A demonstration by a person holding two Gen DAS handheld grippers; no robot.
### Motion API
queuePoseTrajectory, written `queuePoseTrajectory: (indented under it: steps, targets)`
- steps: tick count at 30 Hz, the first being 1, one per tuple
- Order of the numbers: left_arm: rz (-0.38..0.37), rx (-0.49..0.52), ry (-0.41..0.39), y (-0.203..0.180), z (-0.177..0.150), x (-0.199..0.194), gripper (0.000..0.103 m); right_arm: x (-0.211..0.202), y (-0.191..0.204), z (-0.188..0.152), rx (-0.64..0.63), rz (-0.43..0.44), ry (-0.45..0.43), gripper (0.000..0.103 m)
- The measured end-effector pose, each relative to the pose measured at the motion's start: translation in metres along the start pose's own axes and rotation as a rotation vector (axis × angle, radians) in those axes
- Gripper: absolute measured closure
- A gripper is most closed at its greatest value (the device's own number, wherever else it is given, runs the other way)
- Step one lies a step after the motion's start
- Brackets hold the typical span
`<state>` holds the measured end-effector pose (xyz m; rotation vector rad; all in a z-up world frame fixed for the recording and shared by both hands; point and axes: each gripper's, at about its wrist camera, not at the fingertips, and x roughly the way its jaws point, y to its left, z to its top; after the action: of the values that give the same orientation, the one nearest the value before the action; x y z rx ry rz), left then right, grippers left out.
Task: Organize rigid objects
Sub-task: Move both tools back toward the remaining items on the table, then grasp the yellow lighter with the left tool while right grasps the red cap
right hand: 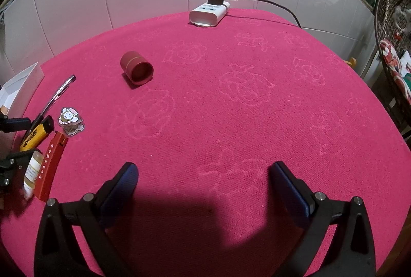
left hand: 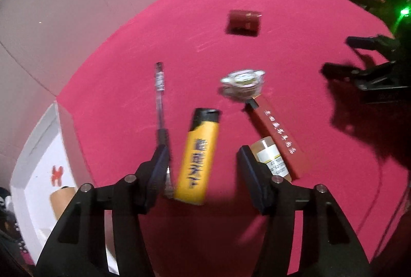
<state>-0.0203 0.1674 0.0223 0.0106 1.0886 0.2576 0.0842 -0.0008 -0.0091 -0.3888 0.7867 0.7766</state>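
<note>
The lower end of the clear ballpoint pen (left hand: 159,107) is hidden behind a left gripper finger (left hand: 159,166). The small amber bottle with white label (left hand: 271,158) is partly covered by the other finger; its label print is too small to read. The clear cartoon-printed trinket (left hand: 242,84) is motion-blurred. In the right wrist view, the white cardboard box (right hand: 23,86) is cut off by the left edge.

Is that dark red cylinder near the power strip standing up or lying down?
Lying on its side: the red cylinder shows its round end face toward the right wrist camera, its curved wall resting on the pink cloth.
</note>
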Motion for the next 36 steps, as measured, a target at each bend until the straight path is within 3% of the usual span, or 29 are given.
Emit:
queuePoseTrajectory:
  steps: [4, 9, 13, 19, 21, 23, 24, 27, 30, 36]
  targets:
    - [0.031, 0.021, -0.033, -0.009, -0.003, -0.005, 0.048, 0.0, 0.0, 0.0, -0.001, -0.001, 0.0, 0.0]
    - [-0.013, -0.027, -0.01, 0.003, -0.003, 0.003, 0.047, 0.0, 0.0, 0.0, -0.001, 0.0, -0.001, 0.0]
    - [-0.105, -0.108, 0.022, 0.016, -0.005, 0.006, 0.047, 0.0, 0.0, 0.0, -0.001, 0.001, -0.001, 0.0]
    - [-0.112, -0.107, 0.026, 0.007, -0.005, 0.003, 0.047, 0.0, 0.0, -0.001, 0.001, 0.004, -0.003, 0.0]
    - [-0.096, -0.125, 0.011, 0.005, -0.004, 0.005, 0.047, -0.002, -0.003, 0.0, 0.014, 0.023, -0.011, 0.0]
    - [-0.075, -0.157, -0.007, 0.004, -0.01, 0.001, 0.048, -0.005, -0.007, 0.002, 0.029, 0.106, -0.031, 0.0]
    - [-0.068, -0.169, -0.016, 0.003, -0.011, 0.0, 0.049, -0.005, -0.01, 0.007, 0.029, 0.183, -0.038, 0.0]
    - [-0.056, -0.223, -0.05, 0.002, -0.013, 0.003, 0.051, -0.004, -0.005, 0.027, -0.034, 0.272, -0.08, 0.0]
    - [-0.035, -0.261, -0.08, 0.001, -0.017, 0.002, 0.051, 0.013, 0.013, 0.051, -0.175, 0.248, -0.077, 0.0]
    - [-0.017, -0.294, -0.111, 0.0, -0.019, 0.005, 0.052, 0.047, 0.04, 0.087, -0.245, 0.248, -0.062, 0.0]
